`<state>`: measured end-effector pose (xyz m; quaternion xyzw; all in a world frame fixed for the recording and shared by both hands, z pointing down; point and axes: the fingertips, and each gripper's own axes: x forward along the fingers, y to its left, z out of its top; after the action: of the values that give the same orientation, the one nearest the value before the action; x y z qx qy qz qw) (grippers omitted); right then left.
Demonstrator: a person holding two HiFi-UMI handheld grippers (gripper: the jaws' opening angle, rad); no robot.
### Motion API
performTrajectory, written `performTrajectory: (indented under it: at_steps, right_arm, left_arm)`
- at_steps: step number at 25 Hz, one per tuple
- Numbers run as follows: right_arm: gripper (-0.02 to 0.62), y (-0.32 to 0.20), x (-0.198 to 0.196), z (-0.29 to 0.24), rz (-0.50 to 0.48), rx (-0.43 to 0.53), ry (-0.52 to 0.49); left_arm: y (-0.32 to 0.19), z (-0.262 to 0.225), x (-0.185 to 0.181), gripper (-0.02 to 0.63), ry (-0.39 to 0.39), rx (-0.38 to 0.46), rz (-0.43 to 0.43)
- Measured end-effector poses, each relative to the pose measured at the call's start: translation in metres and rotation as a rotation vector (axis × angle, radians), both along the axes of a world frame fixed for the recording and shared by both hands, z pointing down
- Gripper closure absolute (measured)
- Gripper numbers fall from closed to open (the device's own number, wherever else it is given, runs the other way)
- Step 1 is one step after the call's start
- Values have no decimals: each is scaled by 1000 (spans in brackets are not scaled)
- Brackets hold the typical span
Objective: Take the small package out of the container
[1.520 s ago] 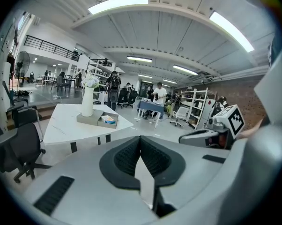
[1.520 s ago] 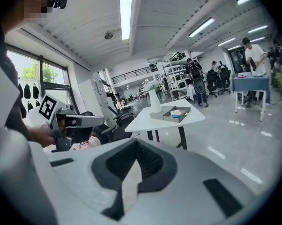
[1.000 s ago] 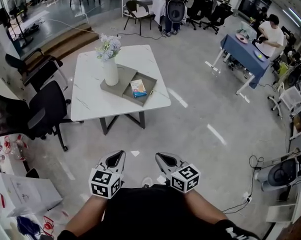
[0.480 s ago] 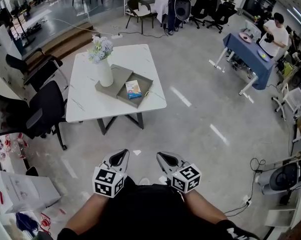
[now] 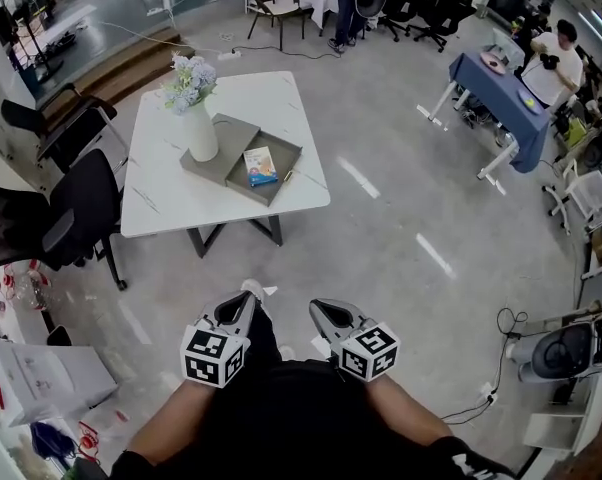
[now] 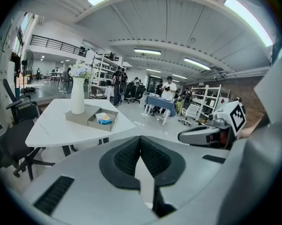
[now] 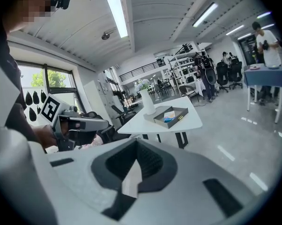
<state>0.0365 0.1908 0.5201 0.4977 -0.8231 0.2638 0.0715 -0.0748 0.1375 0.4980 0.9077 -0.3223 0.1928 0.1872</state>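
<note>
bright ceiling striplights, sharp, fisheye edge distortion

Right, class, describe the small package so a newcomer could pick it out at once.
Find the white table. On it, a grey tray sits beside a flower vase. The package lies flat in that tray, blue-printed against plain grey.

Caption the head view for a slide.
Left tool and right tool, both shut, far from the table where the small package lies in its container.

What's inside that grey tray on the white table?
A small blue-and-white package lies in the shallow grey tray, with a thin yellowish stick by one wall. Anything under the package is covered.
</note>
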Motion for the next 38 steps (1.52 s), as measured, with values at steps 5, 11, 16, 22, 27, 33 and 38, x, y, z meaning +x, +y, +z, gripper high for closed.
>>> performTrajectory:
  at_steps: [5,11,16,22,27,33,38]
  right_arm:
    - [597,-16,14,-1,16,-4,9]
    - [597,-45,26,9,30,-39,-1]
    - [597,-82,36,14,28,-69,5]
    - [597,-156,45,8,15,-103,17]
    - [597,-229,53,-16,23,-74,38]
    - [597,-304,49,-18,35,-70,53]
    - [597,-351,46,-28,48,-27,64]
  left_arm:
    - [-28,-6,15,606,17,13,4]
    - [-56,8,27,607,1,-25,22]
    - [-92,17,37,606,-10,-52,36]
    - [-169,3,48,606,0,-34,42]
    - [-240,-13,55,606,7,-7,53]
    - [-307,-14,58,606,9,7,84]
    - [-348,-9,61,606,4,6,106]
